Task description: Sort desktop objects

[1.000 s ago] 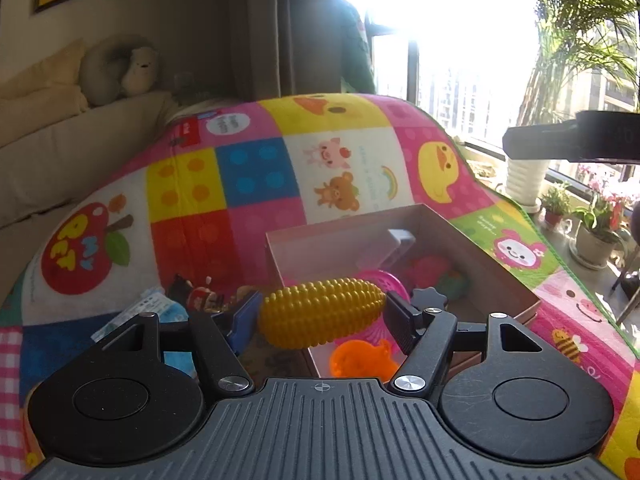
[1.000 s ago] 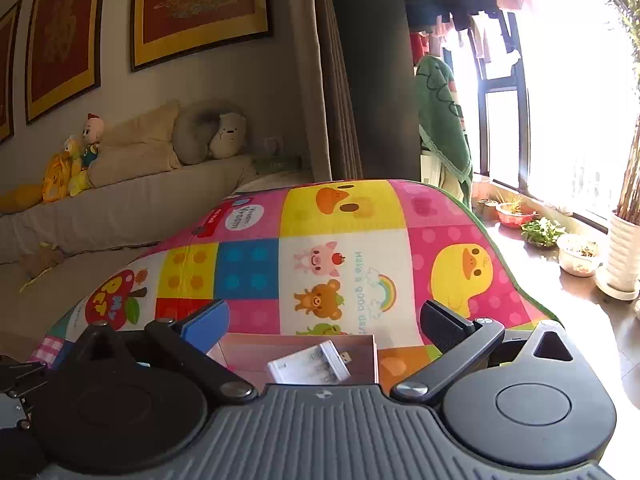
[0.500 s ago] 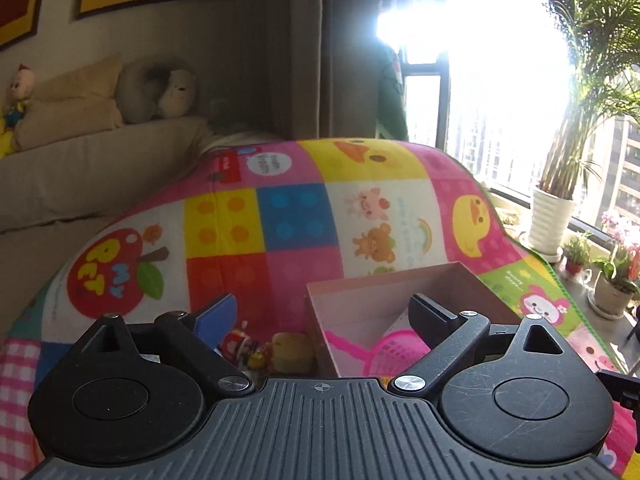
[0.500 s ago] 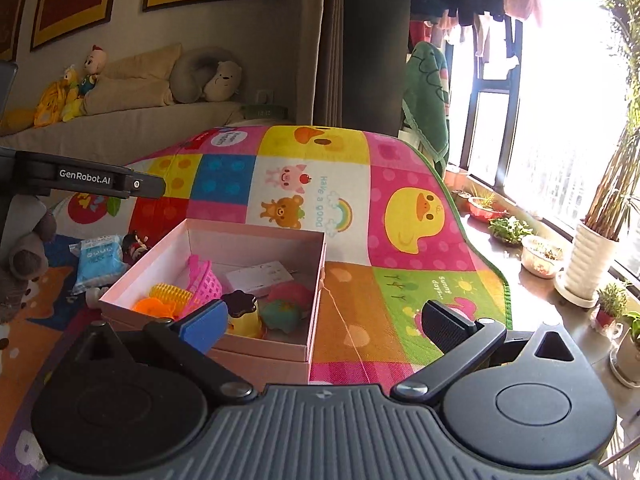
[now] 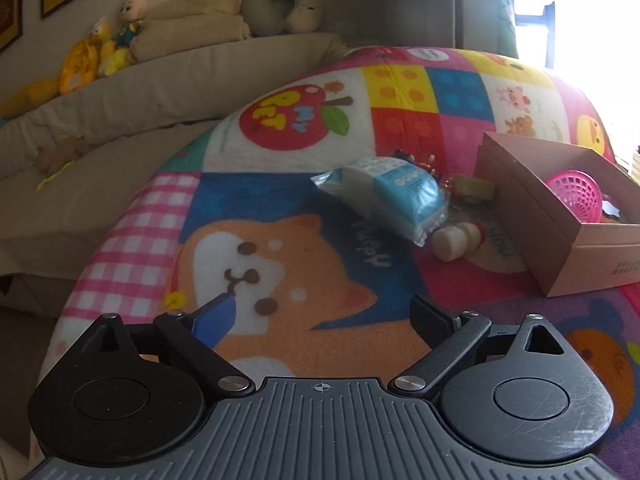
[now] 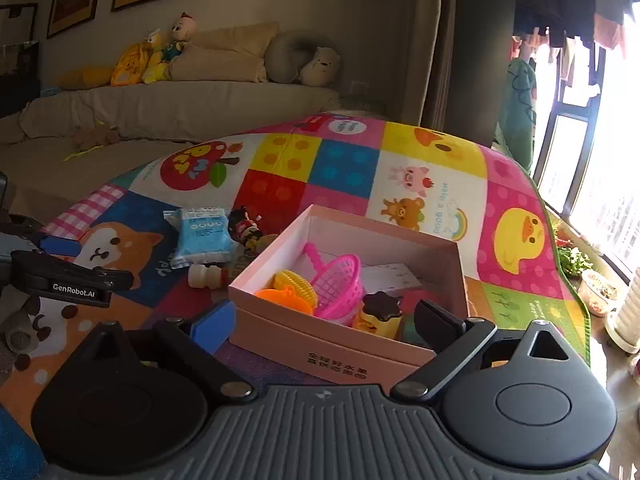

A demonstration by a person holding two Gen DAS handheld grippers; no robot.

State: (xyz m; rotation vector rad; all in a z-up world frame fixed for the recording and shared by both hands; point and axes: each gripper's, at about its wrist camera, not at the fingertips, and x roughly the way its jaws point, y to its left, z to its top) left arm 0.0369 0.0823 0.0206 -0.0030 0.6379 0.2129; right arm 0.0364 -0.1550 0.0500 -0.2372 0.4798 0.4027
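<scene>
An open pink box [image 6: 344,344] sits on the colourful play mat [image 6: 440,196]. In it lie a yellow corn toy [image 6: 294,284], a pink basket [image 6: 340,284] and an orange toy [image 6: 284,298]. Left of the box [image 5: 532,208] lie a blue-and-white packet [image 5: 396,196], a small white bottle [image 5: 456,240] and a tape roll [image 5: 474,188]. My left gripper [image 5: 324,312] hangs over the mat's dog picture, short of the packet; its jaws are opening, with nothing between them. My right gripper [image 6: 324,318] hovers at the box's near wall, its jaws closing on nothing.
A beige sofa [image 6: 180,108] with plush toys runs along the back wall. A small figurine [image 6: 246,224] lies beside the packet. Potted plants [image 6: 600,288] stand by the bright window on the right. The mat's left edge drops off near the pink checks [image 5: 132,240].
The left gripper let go of the yellow corn toy, which now lies in the box, then swung left and down over the mat. The right gripper sank toward the box and its jaws narrowed.
</scene>
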